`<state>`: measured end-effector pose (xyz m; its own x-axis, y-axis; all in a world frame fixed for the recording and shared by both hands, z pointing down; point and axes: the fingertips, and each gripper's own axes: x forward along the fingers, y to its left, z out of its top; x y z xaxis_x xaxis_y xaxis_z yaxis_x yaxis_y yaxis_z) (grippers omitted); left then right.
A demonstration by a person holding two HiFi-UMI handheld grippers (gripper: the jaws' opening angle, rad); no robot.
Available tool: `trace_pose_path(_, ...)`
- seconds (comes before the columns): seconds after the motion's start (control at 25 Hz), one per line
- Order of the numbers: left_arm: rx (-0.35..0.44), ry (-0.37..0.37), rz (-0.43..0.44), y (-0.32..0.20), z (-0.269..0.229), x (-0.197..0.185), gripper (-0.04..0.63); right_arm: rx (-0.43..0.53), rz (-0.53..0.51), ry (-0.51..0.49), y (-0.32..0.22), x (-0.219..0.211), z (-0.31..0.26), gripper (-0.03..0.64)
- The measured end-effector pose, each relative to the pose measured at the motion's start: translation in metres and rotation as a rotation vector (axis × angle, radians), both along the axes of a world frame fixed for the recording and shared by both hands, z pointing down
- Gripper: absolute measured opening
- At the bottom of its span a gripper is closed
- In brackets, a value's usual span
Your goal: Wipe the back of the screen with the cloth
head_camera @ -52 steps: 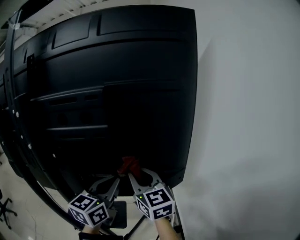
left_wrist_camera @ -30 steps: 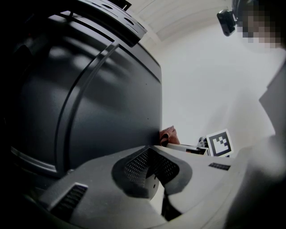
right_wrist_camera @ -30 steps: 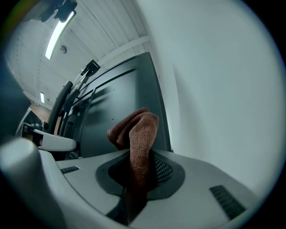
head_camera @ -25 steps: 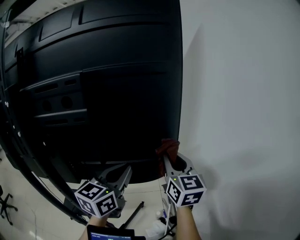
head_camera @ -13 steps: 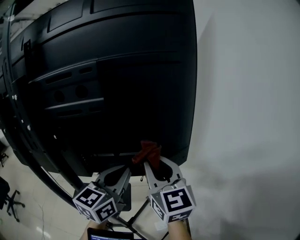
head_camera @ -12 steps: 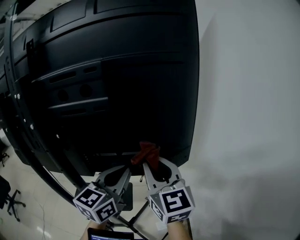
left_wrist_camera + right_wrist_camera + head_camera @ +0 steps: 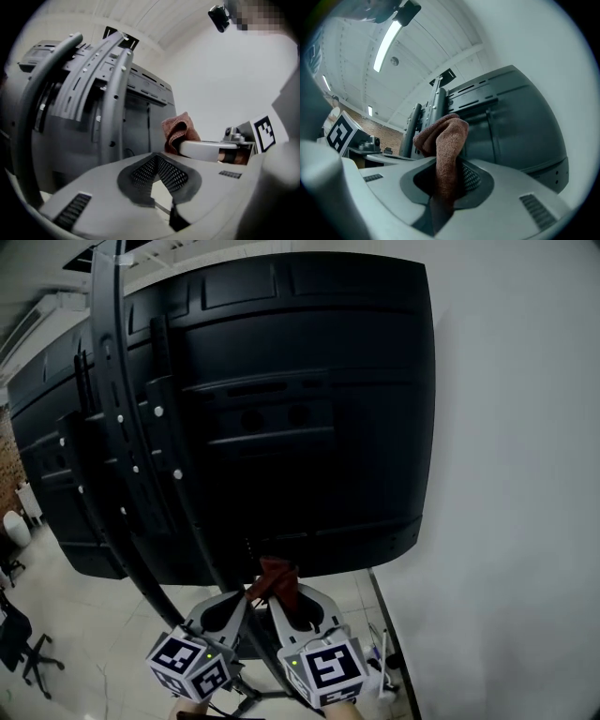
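Right tongs (image 7: 273, 585) pinch the soft red-brown cloth (image 7: 276, 576) at 6 o'clock of the big black screen back (image 7: 309, 409), left tongs (image 7: 246, 602) together, empty; wiping looks unfinished.

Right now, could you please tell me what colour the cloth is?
Reddish brown; the cloth shows best in the right gripper view.

The head view looks from behind the left tongs (image 7: 242, 604) and right tongs (image 7: 274, 602) toward the screen (image 7: 309, 409). Each gripper view rides close on its own tongs, looking upward; all share the cloth (image 7: 275, 576).
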<state>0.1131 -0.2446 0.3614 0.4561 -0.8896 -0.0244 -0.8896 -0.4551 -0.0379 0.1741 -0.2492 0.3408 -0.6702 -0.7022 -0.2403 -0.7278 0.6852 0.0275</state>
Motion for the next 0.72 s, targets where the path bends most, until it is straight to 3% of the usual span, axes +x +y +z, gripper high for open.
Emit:
trace_pose_path(0.36, 0.018, 0.016, -0.054, 0.096, -0.006, -0.12, 0.005, 0.027, 0.011, 0.035, 0.106, -0.112, -0.003, 0.06)
trace_pose_path(0.72, 0.04, 0.051, -0.048, 0.127, -0.017, -0.144, 0.005, 0.029, 0.026, 0.047, 0.142, -0.136, -0.009, 0.058)
